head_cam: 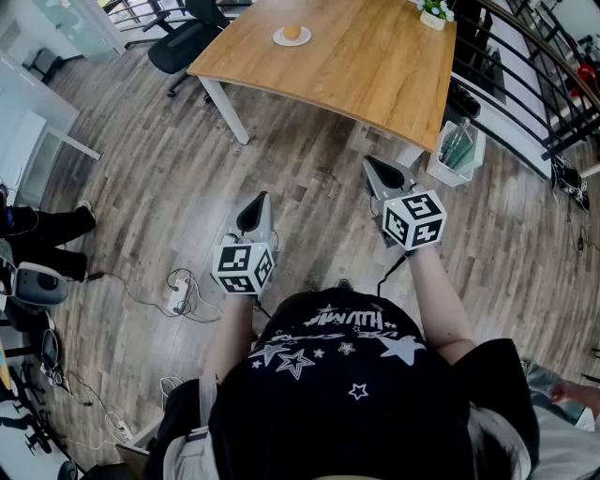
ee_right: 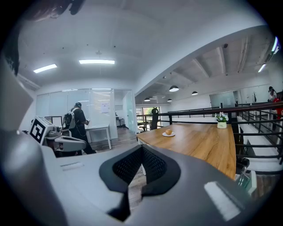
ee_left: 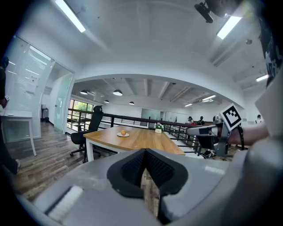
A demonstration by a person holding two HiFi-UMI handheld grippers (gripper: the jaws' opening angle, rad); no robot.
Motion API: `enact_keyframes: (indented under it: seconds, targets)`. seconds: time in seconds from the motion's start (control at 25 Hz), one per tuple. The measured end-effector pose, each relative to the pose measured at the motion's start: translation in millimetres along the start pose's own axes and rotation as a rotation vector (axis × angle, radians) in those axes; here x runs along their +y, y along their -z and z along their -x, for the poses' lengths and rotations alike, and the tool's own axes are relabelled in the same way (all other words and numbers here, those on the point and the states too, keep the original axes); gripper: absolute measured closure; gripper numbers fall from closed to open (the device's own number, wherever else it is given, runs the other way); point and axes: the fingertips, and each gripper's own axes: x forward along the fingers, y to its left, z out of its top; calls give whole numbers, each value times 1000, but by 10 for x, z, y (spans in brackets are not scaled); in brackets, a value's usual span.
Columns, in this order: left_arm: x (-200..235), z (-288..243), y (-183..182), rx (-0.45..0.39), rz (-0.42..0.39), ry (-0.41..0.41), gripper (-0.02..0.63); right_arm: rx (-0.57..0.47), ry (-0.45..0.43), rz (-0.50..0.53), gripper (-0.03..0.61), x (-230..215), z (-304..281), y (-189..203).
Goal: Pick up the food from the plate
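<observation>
A round orange piece of food (head_cam: 292,31) lies on a small white plate (head_cam: 280,39) near the far edge of a wooden table (head_cam: 375,66). The same food (ee_left: 123,132) shows far off in the left gripper view, and the food (ee_right: 168,131) sits on its plate in the right gripper view. My left gripper (head_cam: 255,205) and right gripper (head_cam: 371,166) hang over the wooden floor, well short of the table. Both are shut with nothing between their jaws.
A small potted plant (head_cam: 434,11) stands at the table's far right corner. A black office chair (head_cam: 183,37) sits left of the table. A bin with a bottle (head_cam: 457,148) stands by the table's right end, next to a black railing (head_cam: 544,66). Cables and a power strip (head_cam: 178,292) lie on the floor at left.
</observation>
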Motion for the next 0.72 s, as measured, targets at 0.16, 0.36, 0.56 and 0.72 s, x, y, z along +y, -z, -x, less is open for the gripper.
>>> enact_keyframes:
  seconds: [0.16,0.36,0.56,0.72]
  targets:
    - [116,9,1,0,5,-4,612,-3,0,1,578,39,-101,-16]
    - [175,99,38,3,9,-9,612,1,-8,-3,578,141,-111,19]
    - [193,213,123,18,18,4,612,8,-9,-1,578,276,-100,56]
    - [284,310,205,23,20,4,612,17,4,-8,578,385,-114,157]
